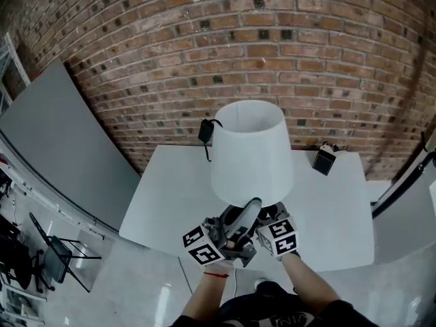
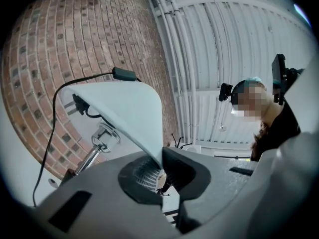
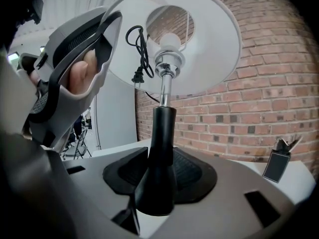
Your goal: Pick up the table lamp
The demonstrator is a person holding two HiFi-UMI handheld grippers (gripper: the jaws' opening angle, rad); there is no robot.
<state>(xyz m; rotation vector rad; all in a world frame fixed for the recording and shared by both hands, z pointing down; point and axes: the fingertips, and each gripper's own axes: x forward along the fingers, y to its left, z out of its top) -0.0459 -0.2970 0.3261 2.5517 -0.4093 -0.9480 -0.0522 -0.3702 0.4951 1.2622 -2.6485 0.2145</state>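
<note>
The lamp (image 1: 248, 152) is hanging mid-frame in the head view, over the table (image 1: 170, 196), gripped in two places, likely so one grip is bearing the weight and the other is steadying the top. The right gripper (image 3: 159, 171) is clamping its jaws on the black stem (image 3: 160, 133), low in its view's centre. The left gripper (image 2: 160, 171) is pinching the shade (image 2: 129, 113) by its rim, jaws almost together.

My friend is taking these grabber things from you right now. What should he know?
Left gripper: shut on the lampshade rim.
Right gripper: shut on the black stem.
Table lamp: held by both, seemingly clear of the white table.
Done: gripped and picked up.
Left: keep it steady. The cord hangs loose.
</note>
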